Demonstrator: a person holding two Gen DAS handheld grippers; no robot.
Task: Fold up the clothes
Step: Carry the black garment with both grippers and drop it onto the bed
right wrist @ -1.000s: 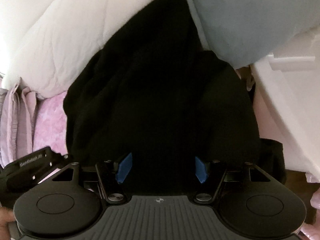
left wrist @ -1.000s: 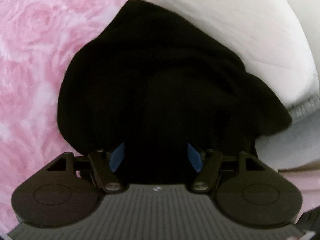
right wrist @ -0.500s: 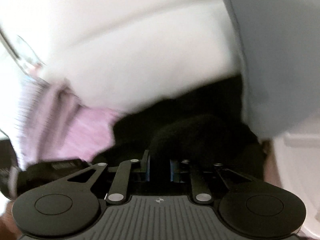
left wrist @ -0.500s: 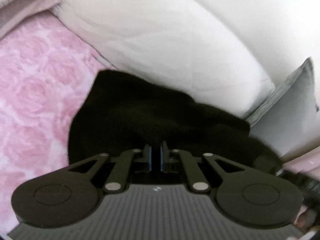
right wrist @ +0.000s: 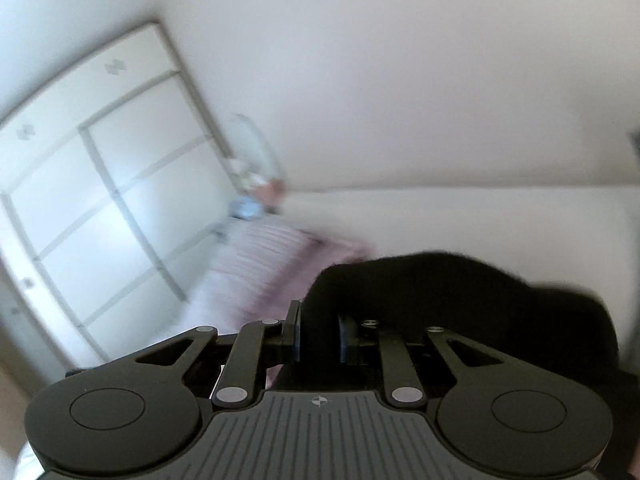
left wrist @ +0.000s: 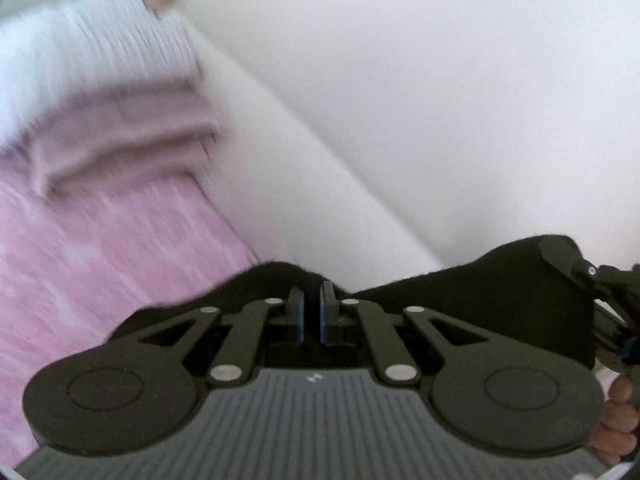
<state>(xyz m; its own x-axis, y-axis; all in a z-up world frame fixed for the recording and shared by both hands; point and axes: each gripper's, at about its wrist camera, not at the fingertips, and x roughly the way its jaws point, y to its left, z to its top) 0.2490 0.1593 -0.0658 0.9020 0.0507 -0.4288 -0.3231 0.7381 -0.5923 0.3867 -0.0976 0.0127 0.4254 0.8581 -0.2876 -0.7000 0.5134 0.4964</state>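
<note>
A black garment (left wrist: 480,300) hangs stretched between my two grippers, lifted off the pink bed. My left gripper (left wrist: 312,312) is shut on its upper edge, and the cloth spreads to both sides behind the fingers. In the right wrist view my right gripper (right wrist: 318,332) is shut on a thick fold of the same black garment (right wrist: 440,288), which bulges to the right of the pads. The right gripper (left wrist: 596,280) also shows at the far right edge of the left wrist view, holding the cloth's other end. How the garment hangs lower down is hidden.
A pink rose-patterned bedspread (left wrist: 100,264) lies below on the left, with a stack of folded mauve cloth (left wrist: 120,136) behind it. White bedding (left wrist: 340,152) fills the back. A white wardrobe (right wrist: 100,208) stands left. A person's hand (left wrist: 616,412) shows at the right edge.
Both grippers went from open over the black garment to shut on it, then rose with it. Both views swung up from the bed towards the bedding, wall and wardrobe.
</note>
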